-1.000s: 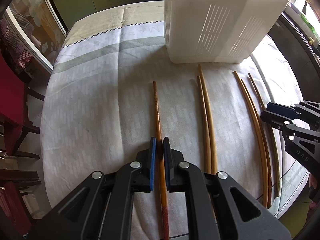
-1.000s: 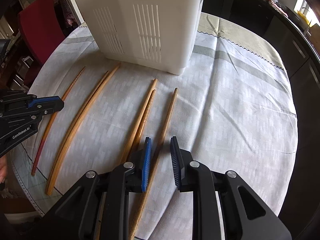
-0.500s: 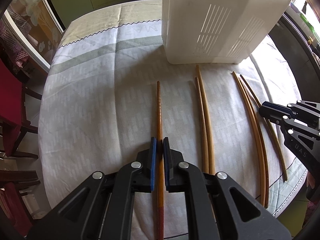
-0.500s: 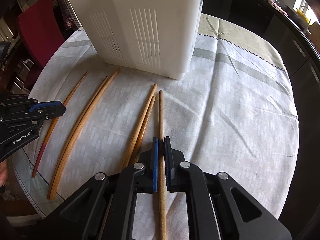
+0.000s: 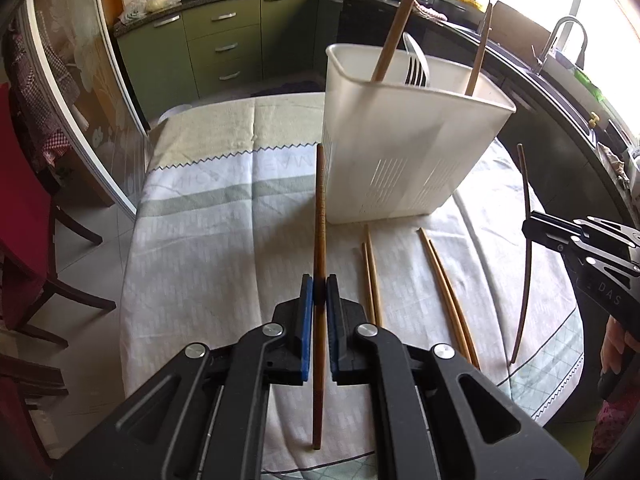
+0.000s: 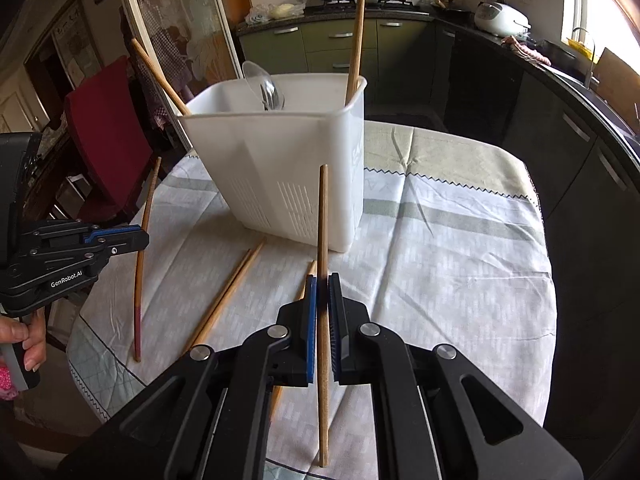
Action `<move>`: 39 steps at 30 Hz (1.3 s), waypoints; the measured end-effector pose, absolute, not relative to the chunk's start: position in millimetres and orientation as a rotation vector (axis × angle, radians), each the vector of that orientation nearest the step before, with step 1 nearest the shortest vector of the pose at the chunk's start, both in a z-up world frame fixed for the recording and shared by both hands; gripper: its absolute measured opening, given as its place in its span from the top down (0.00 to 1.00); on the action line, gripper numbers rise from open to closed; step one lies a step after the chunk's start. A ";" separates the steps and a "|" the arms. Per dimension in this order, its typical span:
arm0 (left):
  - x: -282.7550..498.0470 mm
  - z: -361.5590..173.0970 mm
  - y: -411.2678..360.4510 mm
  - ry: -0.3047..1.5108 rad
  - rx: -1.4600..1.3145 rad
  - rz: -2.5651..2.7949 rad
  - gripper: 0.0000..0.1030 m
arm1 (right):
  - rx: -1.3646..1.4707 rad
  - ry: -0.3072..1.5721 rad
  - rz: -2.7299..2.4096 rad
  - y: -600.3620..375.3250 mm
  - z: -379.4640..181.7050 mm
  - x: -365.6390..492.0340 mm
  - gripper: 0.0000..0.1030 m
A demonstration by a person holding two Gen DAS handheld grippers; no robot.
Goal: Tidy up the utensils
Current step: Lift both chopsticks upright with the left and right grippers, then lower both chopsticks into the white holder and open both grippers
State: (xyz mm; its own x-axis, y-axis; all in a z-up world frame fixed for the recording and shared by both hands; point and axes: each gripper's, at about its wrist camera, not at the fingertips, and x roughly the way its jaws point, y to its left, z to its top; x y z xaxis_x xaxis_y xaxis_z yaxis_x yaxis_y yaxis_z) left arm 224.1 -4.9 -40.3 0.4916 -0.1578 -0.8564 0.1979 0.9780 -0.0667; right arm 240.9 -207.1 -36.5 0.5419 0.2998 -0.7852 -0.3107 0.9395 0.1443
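My left gripper (image 5: pixel 319 292) is shut on a dark red-brown chopstick (image 5: pixel 320 216), held off the tablecloth and pointing at the white slotted utensil holder (image 5: pixel 400 160). My right gripper (image 6: pixel 322 292) is shut on a lighter wooden chopstick (image 6: pixel 323 216), also lifted. Each wrist view shows the other gripper with its stick: the right gripper (image 5: pixel 538 229) at the right edge, the left gripper (image 6: pixel 138 240) at the left edge. Two pairs of chopsticks (image 5: pixel 370 276) (image 5: pixel 444 284) lie on the cloth in front of the holder. Two chopsticks, a fork (image 5: pixel 416 70) and a spoon (image 6: pixel 256 76) stand in the holder.
The round table (image 6: pixel 460 260) has a pale cloth, and its edge curves close on both sides. A red chair (image 6: pixel 104 136) stands to the left. Green kitchen cabinets (image 5: pixel 224 44) and a dark counter (image 6: pixel 580 140) lie beyond. A person's hand (image 6: pixel 28 340) grips the left tool.
The right gripper's jaws closed on the light chopstick. Both grippers then rose and tilted up, lifting their chopsticks off the cloth, so the holder's open top has come into view.
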 end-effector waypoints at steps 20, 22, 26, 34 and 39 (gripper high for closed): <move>180.3 1.7 -7.0 0.889 0.068 -0.233 0.93 | -0.010 0.707 0.355 -233.1 7.1 173.6 0.94; 173.9 4.0 -6.4 0.873 0.074 -0.230 0.93 | -0.013 0.704 0.357 -233.7 8.0 166.7 0.94; 161.7 6.4 -6.9 0.848 0.101 -0.231 0.93 | -0.014 0.703 0.362 -234.4 10.6 157.7 0.94; 149.1 9.9 -5.8 0.842 0.106 -0.233 0.93 | -0.021 0.707 0.369 -234.7 12.5 148.7 0.93; 145.6 14.1 -5.3 0.836 0.104 -0.239 0.93 | -0.018 0.711 0.368 -236.7 13.1 149.9 0.93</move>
